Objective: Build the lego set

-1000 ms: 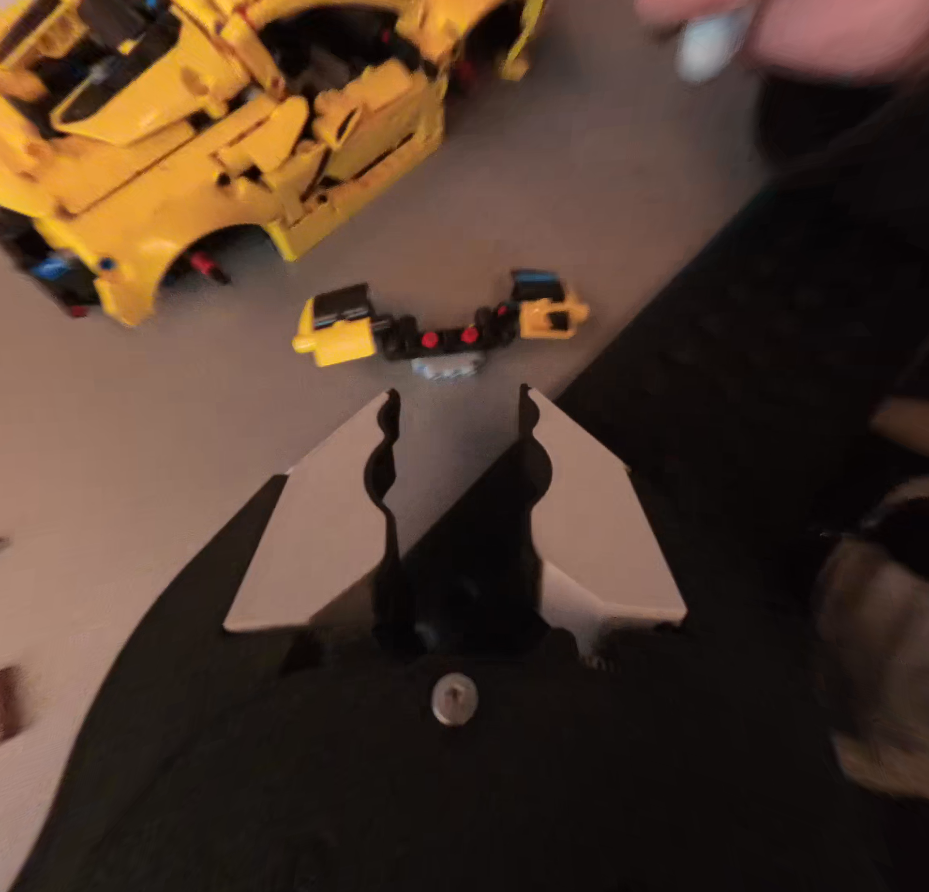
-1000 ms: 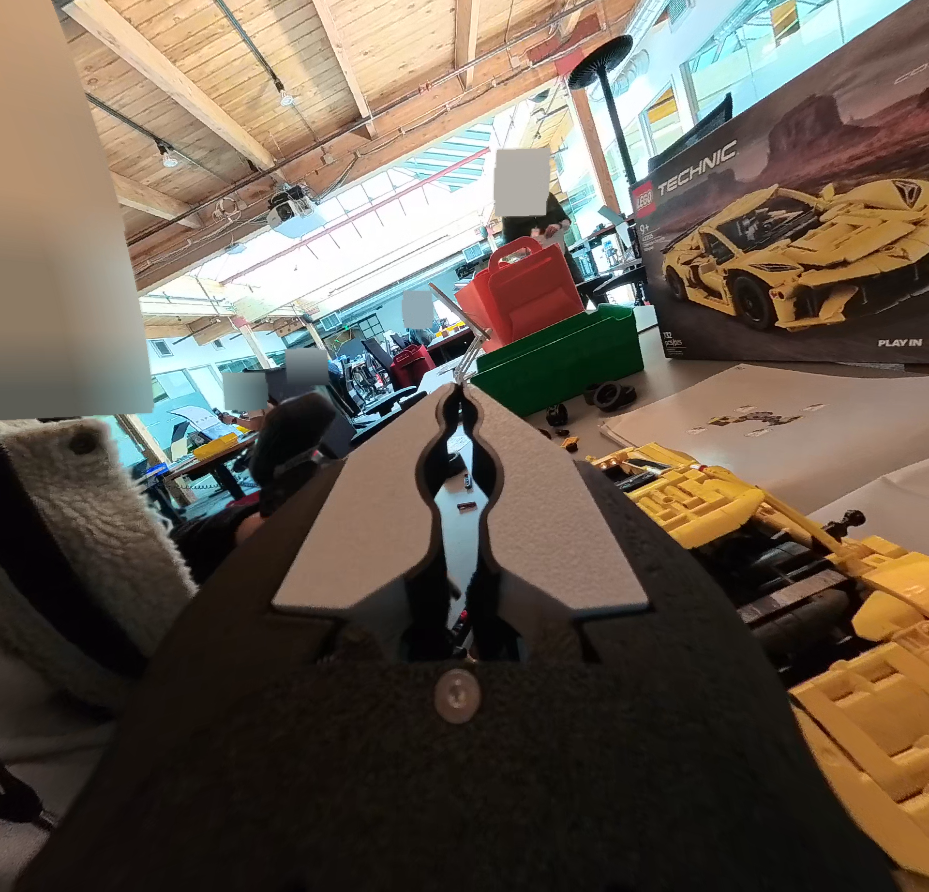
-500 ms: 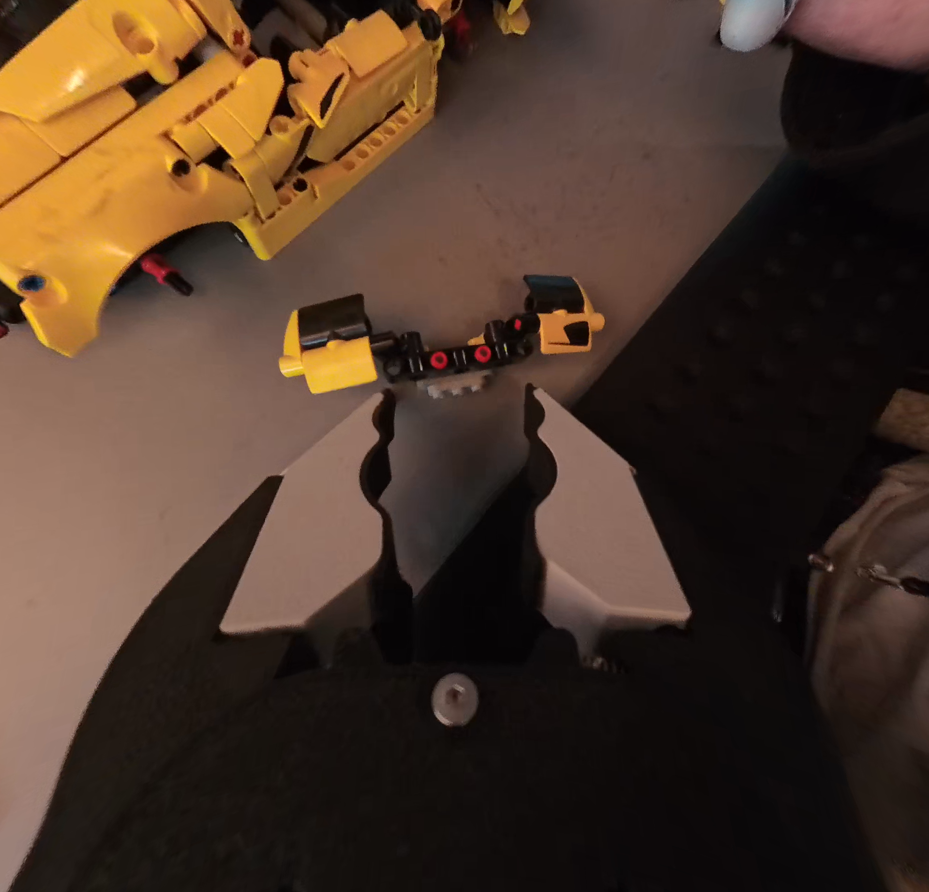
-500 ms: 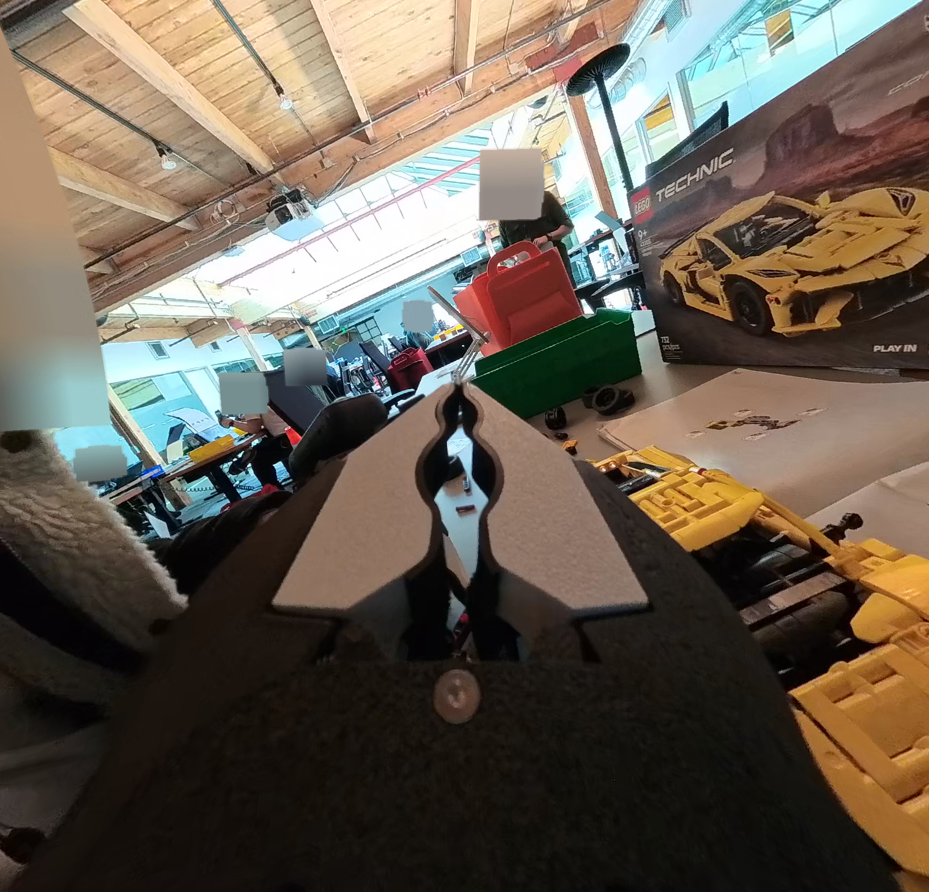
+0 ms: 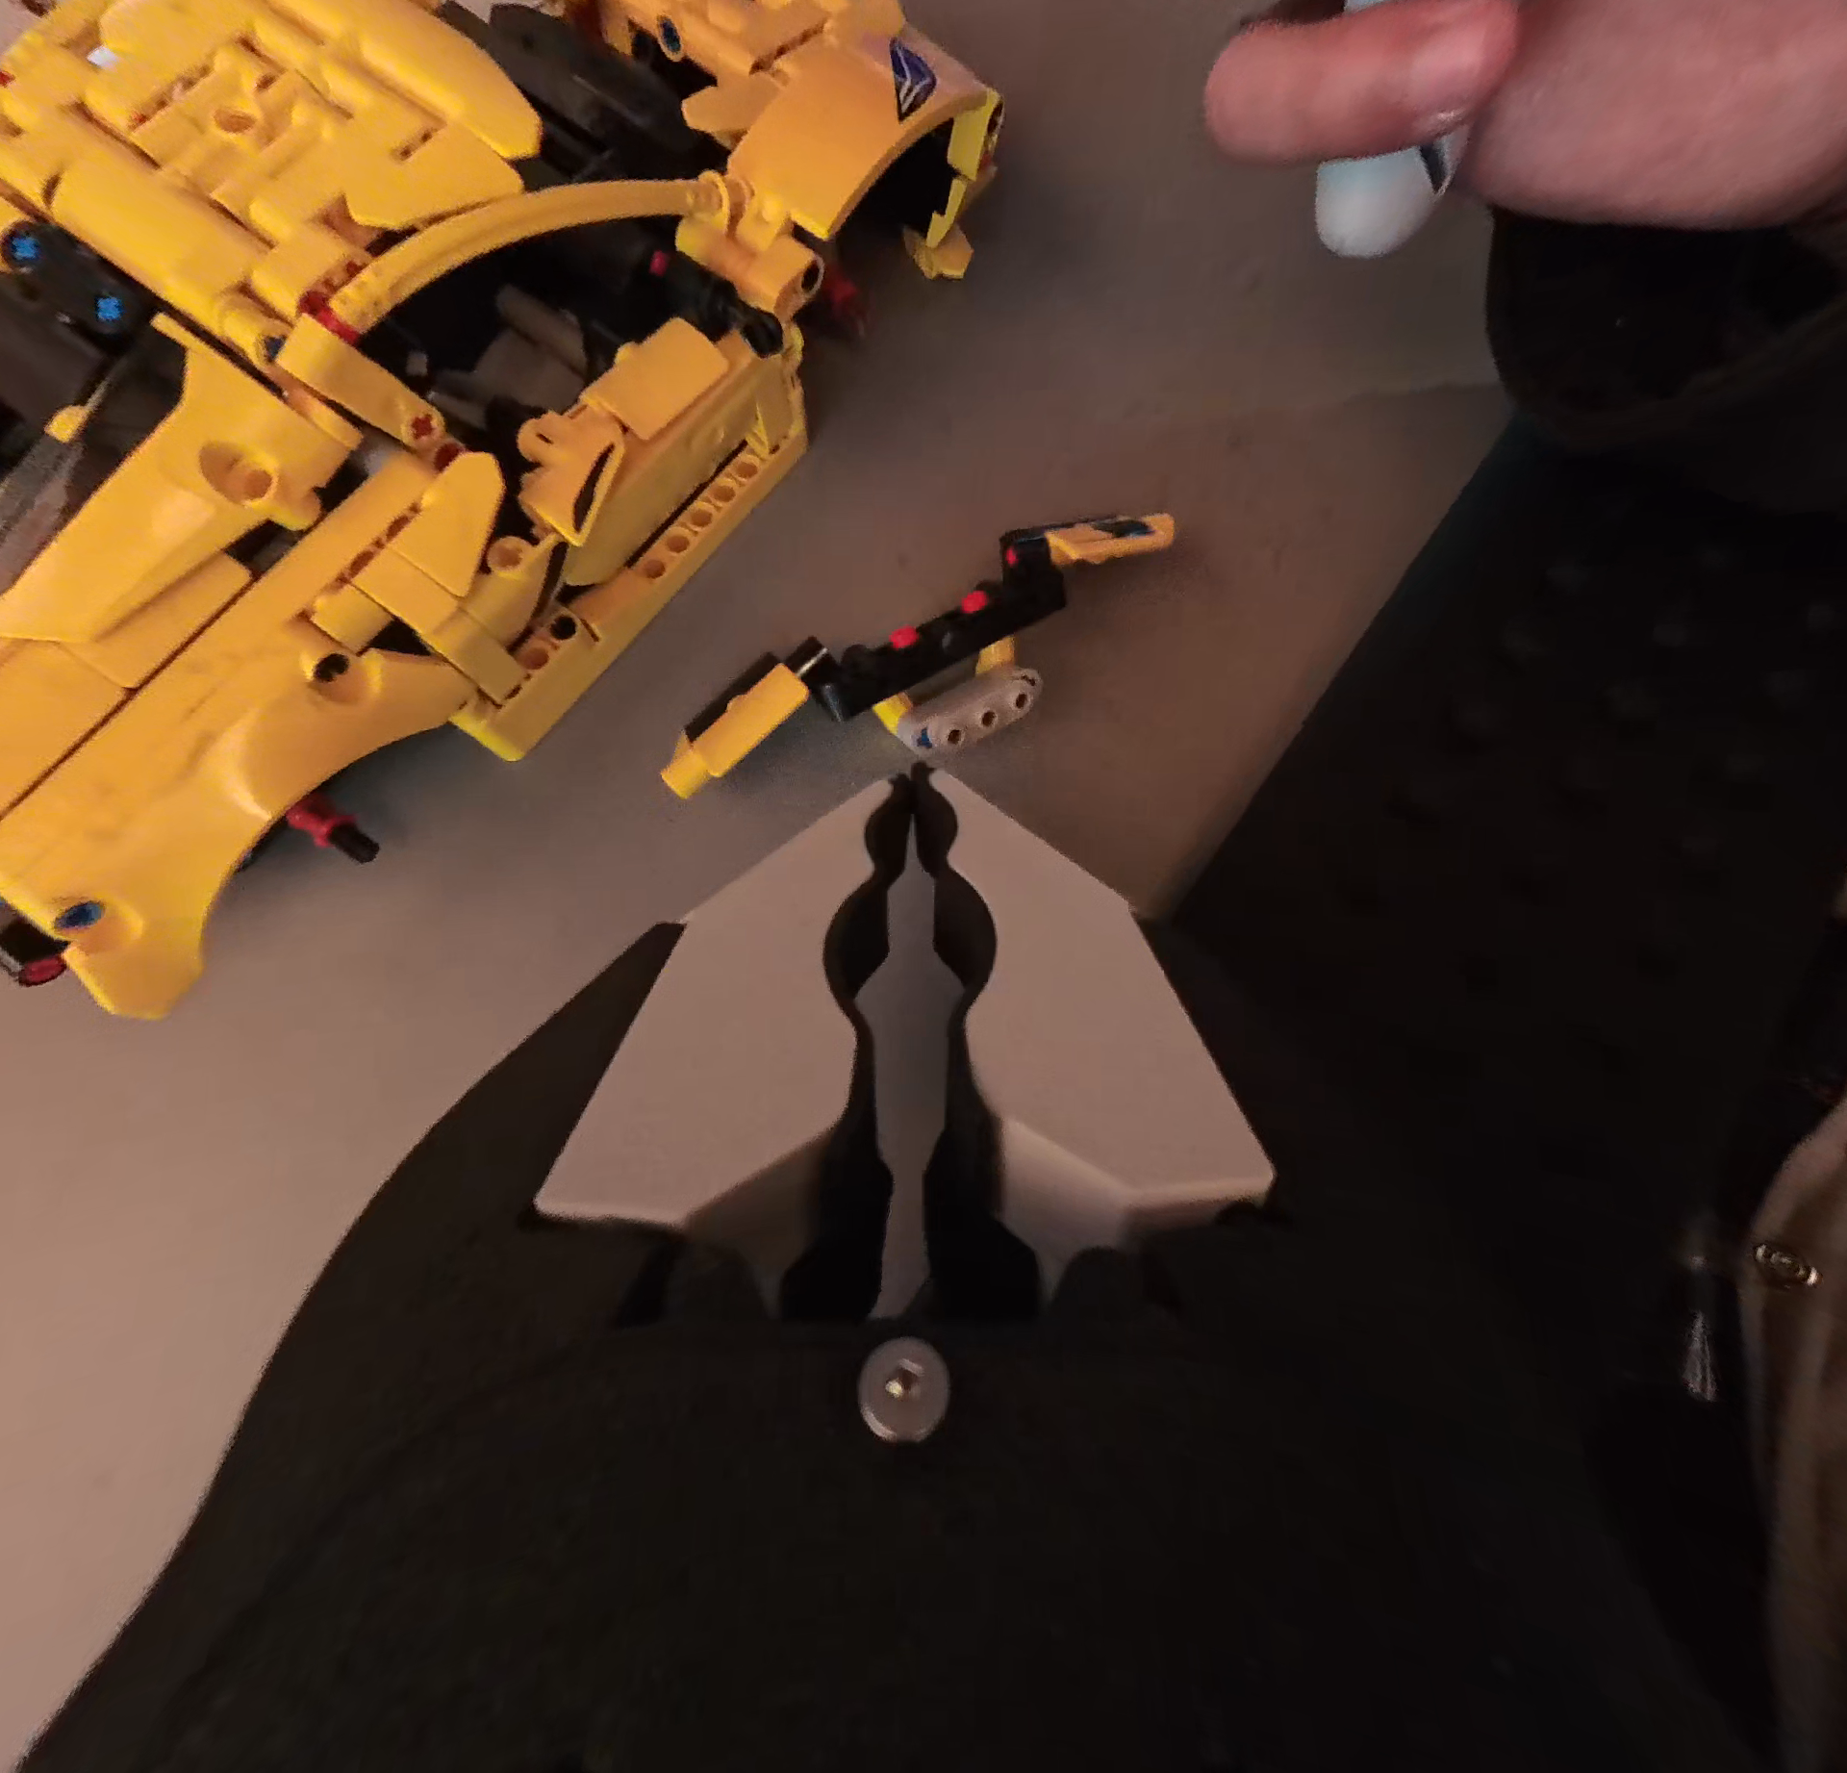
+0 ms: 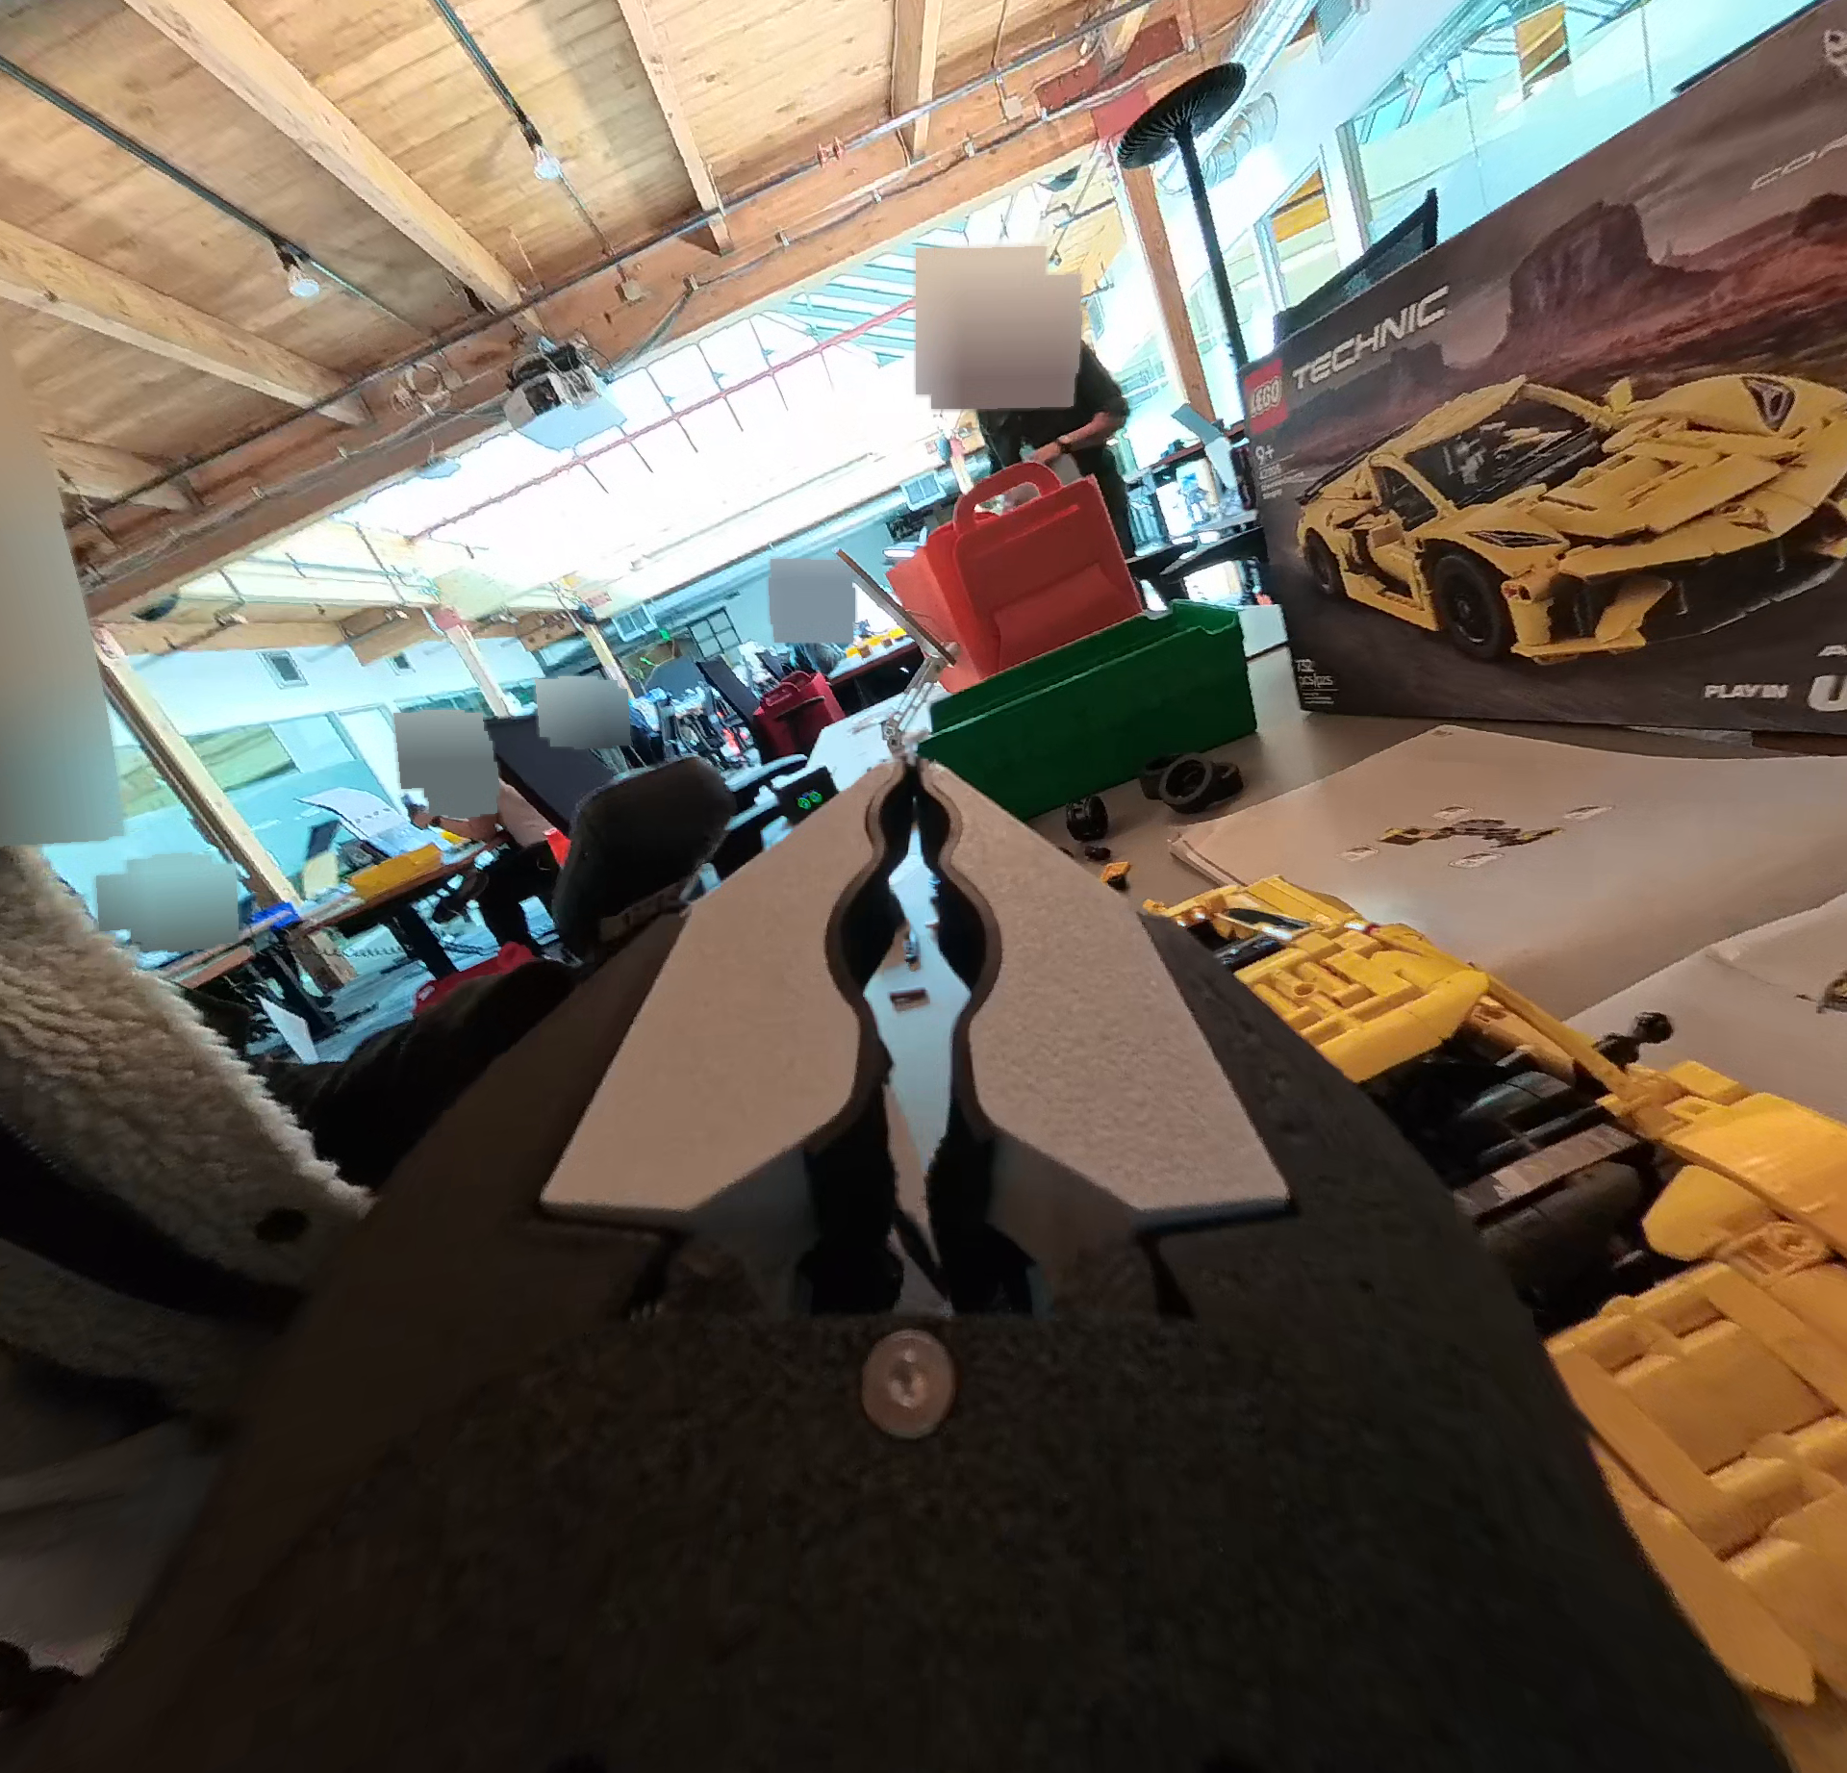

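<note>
- Bodywork on the yellow car point(image 5: 400, 446) looks largely assembled, panels and arches in place on the grey table point(image 5: 1149, 376) (though no wheels on it that I can see).
- Loose tyres point(image 6: 1189, 783) sit by the green bin point(image 6: 1089, 716), so I'd judge wheels and some trim are left to do.
- One small black-and-yellow sub-assembly point(image 5: 920, 651) lies apart from the car, not yet attached.
- My left gripper point(image 5: 915, 783) has its tips pinched together, holding nothing; the sub-assembly lies just beyond the tips, close but apart.
- My right gripper point(image 6: 912, 775) is closed and empty too, pointing up across the room, with the car low at its right side.
</note>
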`<state>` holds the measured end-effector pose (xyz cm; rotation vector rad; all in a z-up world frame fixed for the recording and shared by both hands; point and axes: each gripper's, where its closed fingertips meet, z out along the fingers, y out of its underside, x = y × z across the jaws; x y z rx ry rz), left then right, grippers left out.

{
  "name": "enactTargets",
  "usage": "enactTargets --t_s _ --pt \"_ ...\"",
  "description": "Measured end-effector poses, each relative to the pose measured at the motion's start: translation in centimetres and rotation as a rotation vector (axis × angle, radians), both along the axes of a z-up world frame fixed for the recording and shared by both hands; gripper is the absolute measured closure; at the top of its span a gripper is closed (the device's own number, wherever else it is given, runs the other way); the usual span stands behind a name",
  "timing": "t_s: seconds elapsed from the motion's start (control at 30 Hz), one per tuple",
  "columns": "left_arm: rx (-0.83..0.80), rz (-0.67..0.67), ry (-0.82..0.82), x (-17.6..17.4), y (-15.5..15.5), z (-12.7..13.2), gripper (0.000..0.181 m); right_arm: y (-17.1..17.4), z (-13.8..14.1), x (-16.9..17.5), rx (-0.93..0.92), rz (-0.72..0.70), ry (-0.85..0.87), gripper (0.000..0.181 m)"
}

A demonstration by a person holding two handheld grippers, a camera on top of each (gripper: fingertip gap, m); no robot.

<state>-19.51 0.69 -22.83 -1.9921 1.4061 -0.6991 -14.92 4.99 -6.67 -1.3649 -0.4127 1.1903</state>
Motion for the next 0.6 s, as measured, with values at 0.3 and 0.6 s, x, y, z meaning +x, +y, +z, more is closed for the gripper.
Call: enactTargets --t_s 0.3,0.6 --pt "0.021 0.115 -0.044 1.0 -1.4 1.3 0.138 0.4 0.1 1.1 -0.005 -0.026 -0.002 0.181" --pt "-0.1 0.278 0.088 2.3 -0.7 -1.1 0.126 0.1 0.0 0.6 -0.002 -0.008 -0.01 0.181"
